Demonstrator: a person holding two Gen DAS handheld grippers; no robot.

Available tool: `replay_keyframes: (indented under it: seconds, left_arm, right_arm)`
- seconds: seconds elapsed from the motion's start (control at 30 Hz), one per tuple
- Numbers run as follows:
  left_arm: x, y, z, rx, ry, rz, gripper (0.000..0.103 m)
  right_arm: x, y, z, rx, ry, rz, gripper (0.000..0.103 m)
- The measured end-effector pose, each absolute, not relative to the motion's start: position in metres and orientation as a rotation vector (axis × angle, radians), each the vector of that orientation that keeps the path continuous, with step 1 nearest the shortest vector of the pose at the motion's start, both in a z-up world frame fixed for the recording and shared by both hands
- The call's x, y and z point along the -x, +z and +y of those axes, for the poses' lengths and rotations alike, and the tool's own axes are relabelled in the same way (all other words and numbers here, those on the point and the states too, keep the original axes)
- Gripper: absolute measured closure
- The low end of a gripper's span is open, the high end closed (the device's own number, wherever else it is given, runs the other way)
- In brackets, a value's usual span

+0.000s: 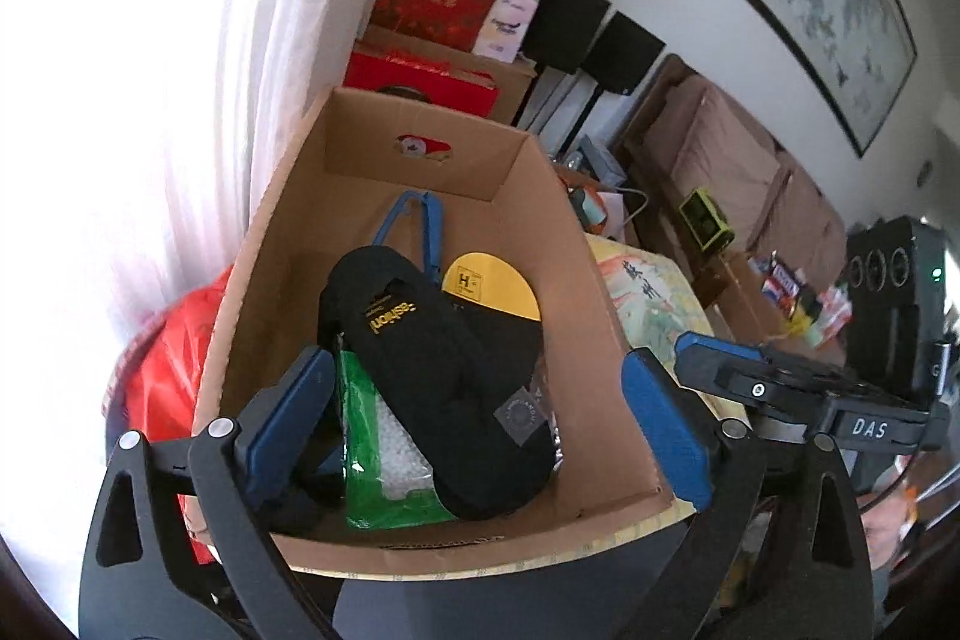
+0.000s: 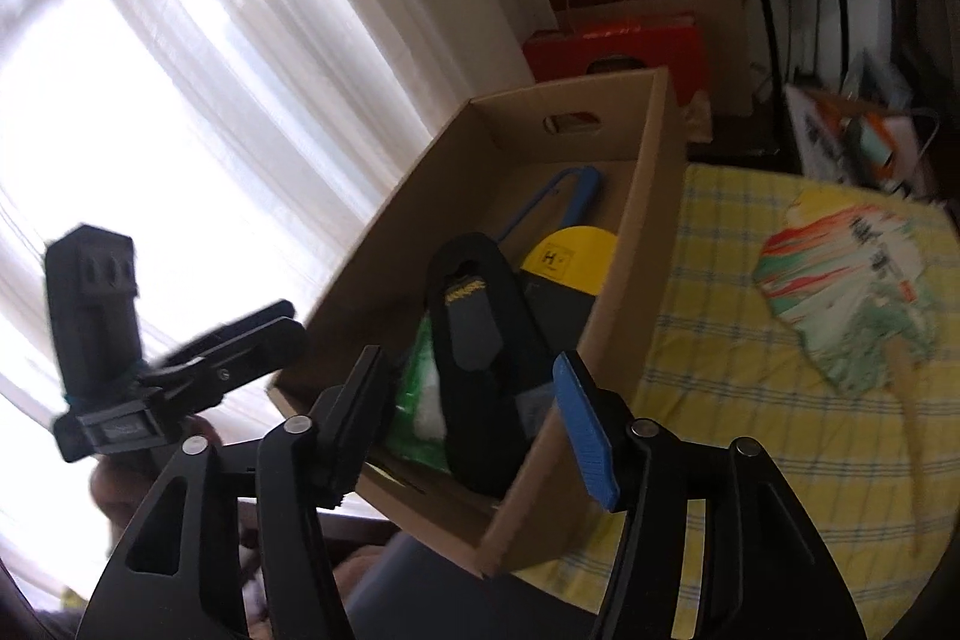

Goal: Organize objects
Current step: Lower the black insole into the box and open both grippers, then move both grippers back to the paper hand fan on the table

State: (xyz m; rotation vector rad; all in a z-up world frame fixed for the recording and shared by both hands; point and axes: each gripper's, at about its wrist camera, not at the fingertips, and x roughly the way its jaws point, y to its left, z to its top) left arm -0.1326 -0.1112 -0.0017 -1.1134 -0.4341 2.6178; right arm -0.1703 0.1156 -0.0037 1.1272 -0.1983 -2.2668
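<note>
The left gripper [image 1: 480,412] hovers above the near end of the box [image 1: 576,244], fingers spread wide and empty. The right gripper [image 2: 480,412] hovers at the box's [image 2: 654,196] near corner, fingers likewise apart, holding nothing. A black pouch [image 1: 444,382] lies inside the box, on a green bag [image 1: 372,436] beside a yellow card [image 1: 498,289]. A fan [image 2: 852,292] lies on the tablecloth [image 2: 720,430].

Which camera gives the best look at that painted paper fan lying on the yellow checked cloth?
The right wrist view: the fan lies whole, handle included, beside the cardboard box. In the left wrist view, only a strip of the fan shows past the box wall.
</note>
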Motion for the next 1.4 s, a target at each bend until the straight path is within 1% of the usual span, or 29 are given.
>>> replay_keyframes:
  seconds: [0.03, 0.17, 0.23, 0.37, 0.53, 0.7, 0.93, 1.03, 1.4]
  left_arm:
    - [0.130, 0.000, -0.108, 1.107, 2.623, -0.416, 0.005]
    - [0.120, 0.008, -0.092, 1.082, 2.650, -0.328, 0.002]
    - [0.116, 0.011, -0.085, 1.066, 2.658, -0.303, 0.002]
    - [0.107, 0.017, -0.074, 1.035, 2.688, -0.247, 0.001]
    - [0.099, 0.020, -0.060, 1.017, 2.711, -0.202, 0.000]
    - [0.095, 0.019, -0.053, 1.008, 2.721, -0.205, 0.000]
    - [0.095, 0.017, -0.037, 1.034, 2.655, -0.227, 0.000]
    - [0.096, 0.015, -0.022, 1.038, 2.629, -0.201, 0.000]
    - [0.101, 0.007, 0.040, 1.057, 2.592, -0.101, 0.000]
  right_arm:
    - [0.167, -0.003, 0.118, -1.119, -2.289, -0.181, 0.034]
    - [0.158, 0.000, 0.130, -1.099, -2.349, -0.157, 0.028]
    - [0.153, 0.003, 0.138, -1.088, -2.390, -0.147, 0.023]
    - [0.143, 0.008, 0.154, -1.076, -2.457, -0.124, 0.019]
    - [0.135, 0.008, 0.180, -1.081, -2.524, -0.153, 0.014]
    - [0.128, 0.007, 0.207, -1.085, -2.578, -0.203, 0.014]
    - [0.122, 0.003, 0.243, -1.103, -2.651, -0.227, 0.014]
    - [0.119, 0.000, 0.260, -1.120, -2.694, -0.216, 0.014]
    - [0.108, -0.012, 0.315, -1.175, -2.779, -0.269, 0.014]
